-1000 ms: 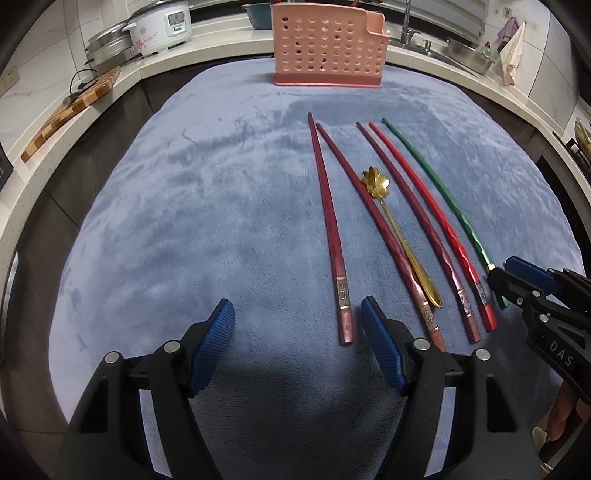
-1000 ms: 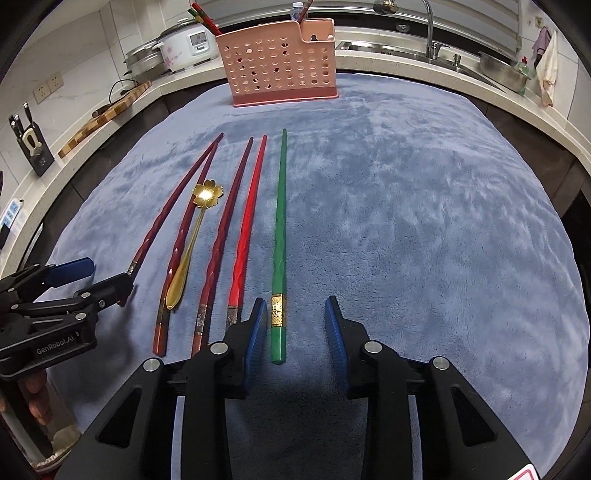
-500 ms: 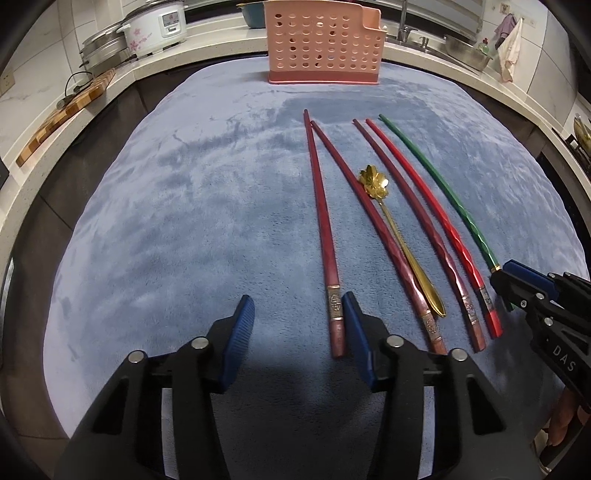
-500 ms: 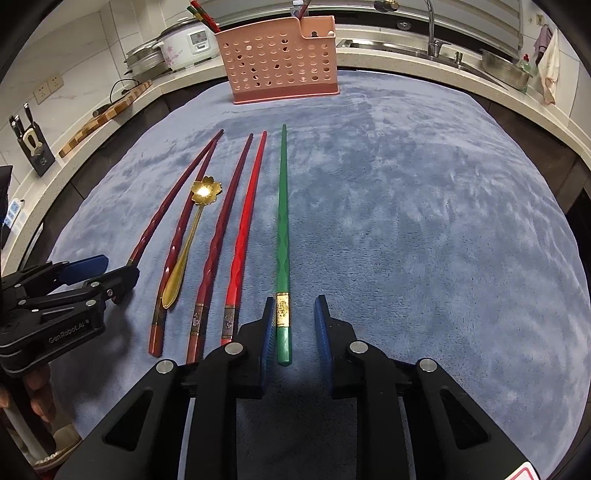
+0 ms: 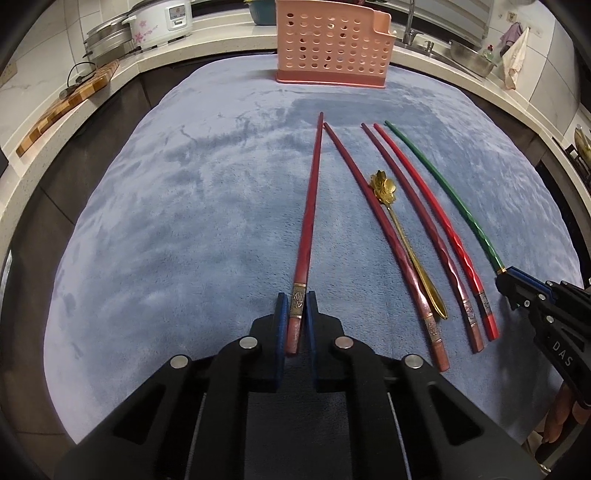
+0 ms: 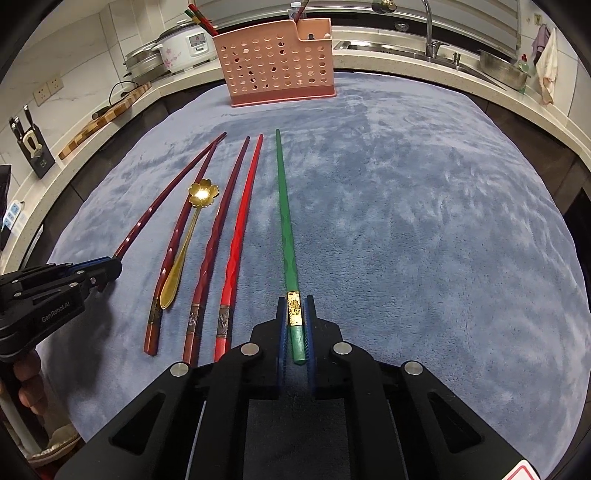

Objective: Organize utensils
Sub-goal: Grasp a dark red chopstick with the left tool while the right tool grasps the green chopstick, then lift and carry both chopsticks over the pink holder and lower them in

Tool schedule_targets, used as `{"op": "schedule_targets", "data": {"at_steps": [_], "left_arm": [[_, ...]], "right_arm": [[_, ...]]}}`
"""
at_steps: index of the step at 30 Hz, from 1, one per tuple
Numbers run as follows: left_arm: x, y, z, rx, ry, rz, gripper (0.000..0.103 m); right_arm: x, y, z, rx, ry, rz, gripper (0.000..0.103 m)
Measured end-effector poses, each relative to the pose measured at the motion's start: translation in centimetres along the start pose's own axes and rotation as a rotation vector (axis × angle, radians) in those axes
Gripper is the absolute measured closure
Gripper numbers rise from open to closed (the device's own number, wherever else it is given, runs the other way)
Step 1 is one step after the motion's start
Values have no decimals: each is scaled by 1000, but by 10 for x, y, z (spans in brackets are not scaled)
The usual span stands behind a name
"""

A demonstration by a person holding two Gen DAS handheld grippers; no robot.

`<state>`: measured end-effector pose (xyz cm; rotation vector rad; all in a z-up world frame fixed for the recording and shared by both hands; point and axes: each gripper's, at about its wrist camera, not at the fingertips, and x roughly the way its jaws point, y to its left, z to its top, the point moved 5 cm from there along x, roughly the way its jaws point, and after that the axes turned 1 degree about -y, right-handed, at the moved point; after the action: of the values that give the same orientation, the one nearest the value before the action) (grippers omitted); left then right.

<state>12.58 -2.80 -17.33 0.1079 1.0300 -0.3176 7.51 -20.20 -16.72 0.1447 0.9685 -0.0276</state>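
My left gripper (image 5: 296, 301) is shut on the thick end of the leftmost dark red chopstick (image 5: 308, 218), which lies on the blue mat. My right gripper (image 6: 295, 306) is shut on the thick end of the green chopstick (image 6: 285, 214). Between them lie three more red chopsticks (image 6: 238, 236) and a gold flower-bowl spoon (image 6: 192, 218), all pointing toward the pink perforated utensil holder (image 6: 277, 62) at the mat's far edge. The holder has a few chopsticks standing in it. Each gripper shows in the other's view, the right one (image 5: 508, 282) and the left one (image 6: 110, 266).
The blue fleece mat (image 6: 424, 221) covers the table. Behind it runs a counter with a rice cooker (image 6: 184, 48), a wooden cutting board (image 6: 107, 118), a knife block (image 6: 33, 147) and a sink with a tap (image 6: 428, 33).
Both grippers moved forward and closed: the left onto the end of the leftmost dark red chopstick, the right onto the end of the green chopstick. The other utensils have not moved.
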Motion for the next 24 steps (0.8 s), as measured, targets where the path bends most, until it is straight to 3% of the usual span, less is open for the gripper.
{"op": "schedule_targets", "data": {"at_steps": [11,24], "left_arm": [[-21,3,11,-24,-41,-14,95],[-72,10,56,-65,-170,-47,96]], "right_arm": [[-20,-2,13,14,-48,18,96],[-71,-13,67,69,-200,54,96]]}}
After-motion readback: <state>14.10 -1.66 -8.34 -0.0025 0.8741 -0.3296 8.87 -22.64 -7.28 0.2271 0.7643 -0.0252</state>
